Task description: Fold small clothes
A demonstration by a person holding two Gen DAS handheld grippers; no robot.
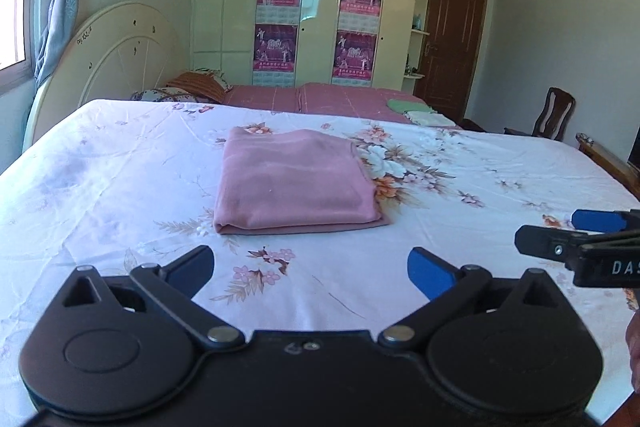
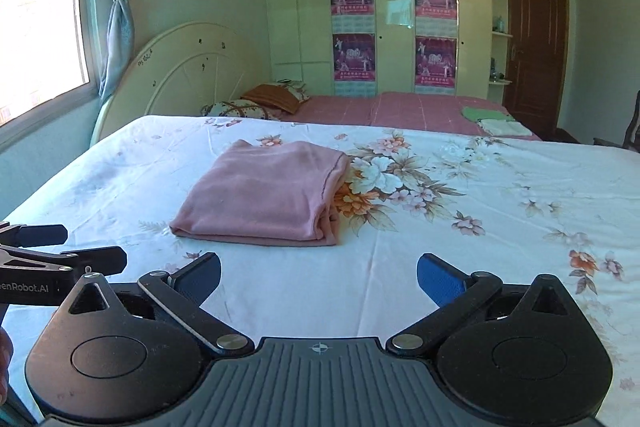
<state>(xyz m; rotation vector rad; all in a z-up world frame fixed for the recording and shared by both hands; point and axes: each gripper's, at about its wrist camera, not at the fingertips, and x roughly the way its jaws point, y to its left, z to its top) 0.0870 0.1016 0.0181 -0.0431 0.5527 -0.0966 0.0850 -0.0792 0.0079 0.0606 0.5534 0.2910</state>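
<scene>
pink cloth [image 1: 294,183] lies folded flat in the middle of the bed [image 1: 100,187], on the flowery sheet. left gripper [image 1: 311,269] & right gripper [image 2: 319,277] both wide open, nothing in them, near the cloth but not touching it.

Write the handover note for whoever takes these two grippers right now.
Left gripper: open, empty, above the floral sheet.
Right gripper: open, empty, beside the left.
Pink garment: folded into a neat rectangle, flat mid-sheet, ahead of both grippers, touched by neither.
Done: this piece looks folded.
Left: a green cloth and a pale cloth lie on the far red bedspread; whether they need folding is unclear.
</scene>
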